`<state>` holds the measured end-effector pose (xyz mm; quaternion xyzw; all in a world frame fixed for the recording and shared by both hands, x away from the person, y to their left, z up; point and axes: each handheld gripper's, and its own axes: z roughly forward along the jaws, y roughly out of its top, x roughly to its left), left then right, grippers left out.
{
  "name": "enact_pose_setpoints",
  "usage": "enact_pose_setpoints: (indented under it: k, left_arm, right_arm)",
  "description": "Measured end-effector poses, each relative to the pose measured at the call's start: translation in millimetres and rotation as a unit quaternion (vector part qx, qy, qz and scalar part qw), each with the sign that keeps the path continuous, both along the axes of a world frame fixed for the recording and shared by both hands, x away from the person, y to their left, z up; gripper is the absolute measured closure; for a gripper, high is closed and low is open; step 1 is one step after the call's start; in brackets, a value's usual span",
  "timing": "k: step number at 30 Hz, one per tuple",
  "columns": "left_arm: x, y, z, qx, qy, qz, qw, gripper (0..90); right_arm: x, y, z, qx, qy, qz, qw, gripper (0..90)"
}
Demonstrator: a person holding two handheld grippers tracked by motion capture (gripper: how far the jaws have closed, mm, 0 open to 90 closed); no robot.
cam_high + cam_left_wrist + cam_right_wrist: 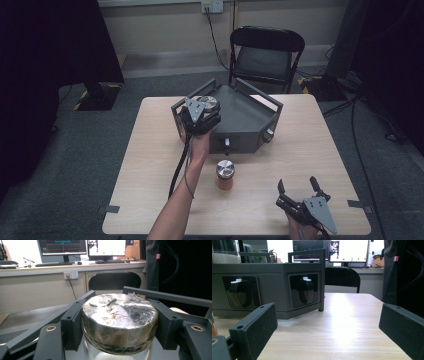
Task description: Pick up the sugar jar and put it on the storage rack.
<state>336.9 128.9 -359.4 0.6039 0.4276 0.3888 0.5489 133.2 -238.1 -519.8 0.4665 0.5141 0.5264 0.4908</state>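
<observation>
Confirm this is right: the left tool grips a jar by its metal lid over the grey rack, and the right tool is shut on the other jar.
Not quite. The right tool is open and holds nothing, as the right gripper view shows; the other jar stands alone on the table. The left tool does grip a jar by its lid.

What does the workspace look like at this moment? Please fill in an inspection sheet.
Surface: pale wooden table, bare wood around the items.
Job's things: silver-lidded glass jar, clamped at its lid, above the left end of the dark grey angular metal rack; whether it rests there cannot be told. Second silver-lidded jar with orange contents stands in front of the rack.
Clutter: nothing seen.
Grippers: left gripper shut on the jar lid; right gripper open and empty near the front right edge.
Cables: black cable trails from the left gripper; others lie on the floor at right.
Surroundings: black folding chair, wall socket, monitors on a desk.
</observation>
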Motion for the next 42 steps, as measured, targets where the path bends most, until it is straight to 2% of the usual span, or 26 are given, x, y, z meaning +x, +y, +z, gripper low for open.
enact_pose_setpoints:
  k: [3, 5, 10, 22, 29, 30, 33, 35, 37, 40, 42]
  left_arm:
    - [2.0, 0.1, -2.3, 0.0, 0.006, -0.002, 1.0, 34.4]
    - [1.7, -0.2, -5.5, 0.0, 0.001, 0.001, 1.0, 34.5]
    - [2.2, 2.1, -6.1, -0.008, 0.004, 0.0, 1.0, 34.4]
    - [-0.7, 1.2, -6.6, -0.009, 0.007, 0.003, 0.9999, 34.0]
    - [-1.0, 0.5, -4.1, -0.007, 0.013, 0.005, 0.9999, 33.8]
    - [0.6, 1.7, -4.0, -0.012, 0.019, 0.003, 0.9997, 33.5]
    - [3.7, 3.1, -4.2, -0.01, 0.029, -0.001, 0.9995, 31.7]
    - [2.9, 2.1, -8.0, -0.014, 0.022, 0.004, 0.9996, 28.6]
    - [1.7, -0.5, -10.6, -0.019, 0.014, 0.015, 0.9996, 15.1]
    - [1.6, 0.4, -10.6, -0.024, 0.004, 0.02, 0.9995, 4.2]
    - [1.7, 2.9, -8.6, -0.028, 0.006, 0.02, 0.9994, 1.3]
  right_arm:
    - [0.0, -0.1, 0.0, 0.0, 0.0, 0.0, 1.0, 0.5]
    - [0.0, -0.1, 0.0, 0.0, 0.0, 0.0, 1.0, 0.5]
    - [0.0, 0.6, -0.1, 0.0, 0.0, -0.002, 1.0, 0.4]
    - [0.0, 1.1, 0.1, 0.0, 0.0, -0.003, 1.0, 0.5]
    - [0.0, 1.3, 0.0, 0.0, 0.0, -0.004, 1.0, 0.5]
    - [0.0, 1.3, 0.0, 0.0, 0.0, -0.004, 1.0, 0.5]
    - [0.0, 1.3, 0.0, 0.0, 0.0, -0.004, 1.0, 0.5]
    - [0.0, 1.3, 0.0, 0.0, 0.0, -0.004, 1.0, 0.5]
    - [0.0, 1.3, 0.0, 0.0, 0.0, -0.004, 1.0, 0.5]
    - [0.0, 1.3, 0.0, 0.0, 0.0, -0.004, 1.0, 0.5]
    - [0.0, 1.3, 0.0, 0.0, 0.0, -0.004, 1.0, 0.5]
